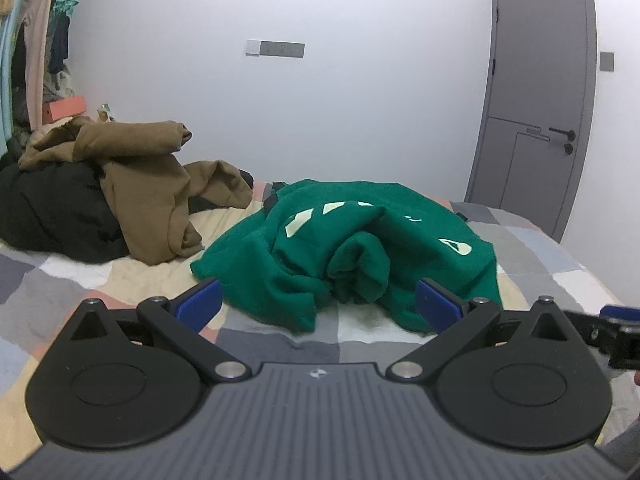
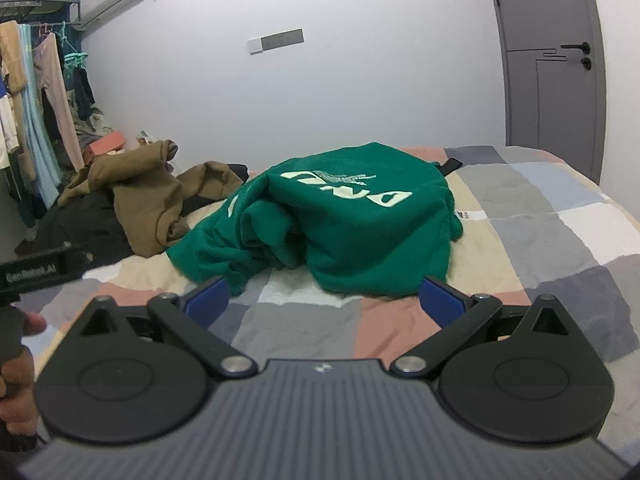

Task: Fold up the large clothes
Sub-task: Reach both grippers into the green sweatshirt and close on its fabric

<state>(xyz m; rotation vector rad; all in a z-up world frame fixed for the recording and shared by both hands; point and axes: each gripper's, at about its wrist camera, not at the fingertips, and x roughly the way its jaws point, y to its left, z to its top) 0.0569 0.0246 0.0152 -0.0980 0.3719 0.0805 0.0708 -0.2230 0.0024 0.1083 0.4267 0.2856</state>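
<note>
A crumpled green sweatshirt (image 1: 344, 248) with pale lettering lies heaped in the middle of the bed (image 1: 532, 256), its near hem bunched into rolls and its printed side turned up; in the right wrist view the same green sweatshirt (image 2: 360, 232) shows large pale letters across its top. It rests on a patchwork cover of grey, cream, pink and white squares. The left gripper (image 1: 318, 300) hovers just in front of the garment's near edge with its jaws spread wide, the blue pads on either side of the bunched fabric and gripping nothing. The right gripper (image 2: 324, 300) is likewise held low over the cover, near the hem, its jaws spread and empty. To the left, farther back, a brown garment (image 1: 148, 184) is draped over a black garment (image 1: 56, 212), both unfolded. Beyond them, at the far left, clothes hang on a rack (image 2: 36, 120). A plain white wall stands behind the bed, with a grey door (image 1: 536, 100) at the right. A hand (image 2: 16, 372) shows at the left edge of the right wrist view.
</note>
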